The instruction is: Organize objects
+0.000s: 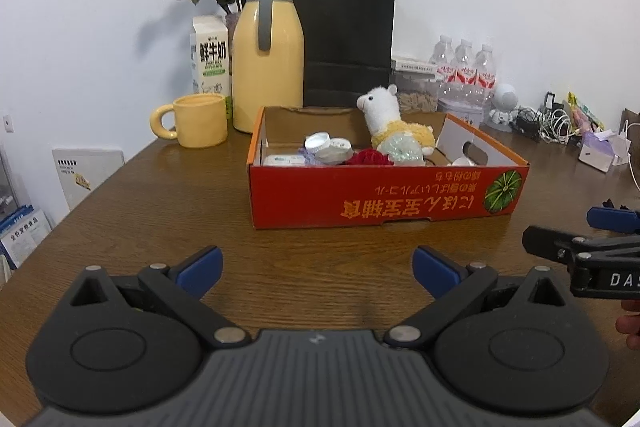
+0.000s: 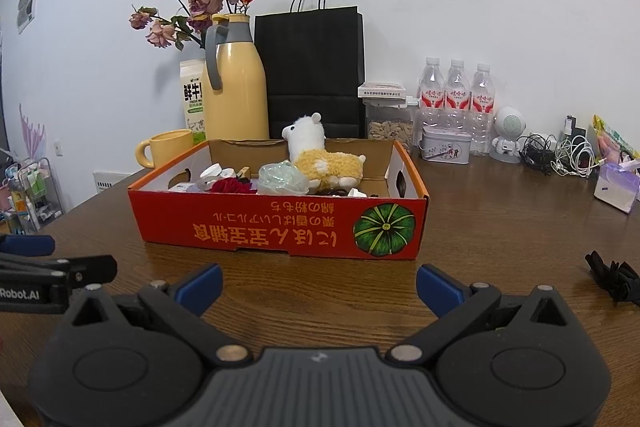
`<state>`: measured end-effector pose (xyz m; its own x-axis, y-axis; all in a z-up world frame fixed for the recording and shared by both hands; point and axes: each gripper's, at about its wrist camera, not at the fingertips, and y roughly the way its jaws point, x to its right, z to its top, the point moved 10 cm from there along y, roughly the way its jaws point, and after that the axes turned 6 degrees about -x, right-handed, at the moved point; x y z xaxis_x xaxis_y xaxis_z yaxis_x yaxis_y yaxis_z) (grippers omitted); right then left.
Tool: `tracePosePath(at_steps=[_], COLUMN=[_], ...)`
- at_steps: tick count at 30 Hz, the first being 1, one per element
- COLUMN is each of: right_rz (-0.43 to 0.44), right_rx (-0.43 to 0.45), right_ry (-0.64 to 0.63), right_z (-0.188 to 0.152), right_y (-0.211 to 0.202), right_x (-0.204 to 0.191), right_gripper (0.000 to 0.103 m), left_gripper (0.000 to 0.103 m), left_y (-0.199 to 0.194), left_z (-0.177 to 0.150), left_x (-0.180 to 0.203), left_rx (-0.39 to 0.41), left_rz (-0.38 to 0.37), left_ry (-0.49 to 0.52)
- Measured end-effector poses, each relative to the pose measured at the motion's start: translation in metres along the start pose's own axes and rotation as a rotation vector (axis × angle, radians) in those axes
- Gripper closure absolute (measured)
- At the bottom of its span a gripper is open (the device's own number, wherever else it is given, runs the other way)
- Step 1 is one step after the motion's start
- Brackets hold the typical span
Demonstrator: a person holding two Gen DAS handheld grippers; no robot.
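Left wrist view: both grippers, left and right, hover with fingers spread wide and empty before the box on the table.

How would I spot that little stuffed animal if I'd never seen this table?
Find the shallow red cardboard box with a green pumpkin printed on its front, in the middle of the brown wooden table. Inside, towards the back, sits the white-headed plush alpaca. It is the only furry thing there, with a yellow woolly body, taller than the small items around it.

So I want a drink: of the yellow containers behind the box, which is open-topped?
The yellow mug, leftmost; the tall yellow jug beside it wears a grey lid.
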<state>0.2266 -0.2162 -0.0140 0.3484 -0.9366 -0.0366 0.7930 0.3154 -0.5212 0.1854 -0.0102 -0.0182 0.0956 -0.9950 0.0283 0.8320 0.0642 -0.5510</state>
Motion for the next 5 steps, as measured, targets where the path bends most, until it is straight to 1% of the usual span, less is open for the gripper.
tracePosePath(at_steps=[5], right_rz=[0.002], right_rx=[-0.001], right_ry=[-0.002], right_z=[-0.0014], right_y=[0.0009], right_x=[-0.0009], right_gripper=[0.0], left_gripper=[0.0], left_y=[-0.0022], left_z=[0.002], left_x=[0.0006], left_rx=[0.012], left_rz=[-0.007], left_ry=[-0.002])
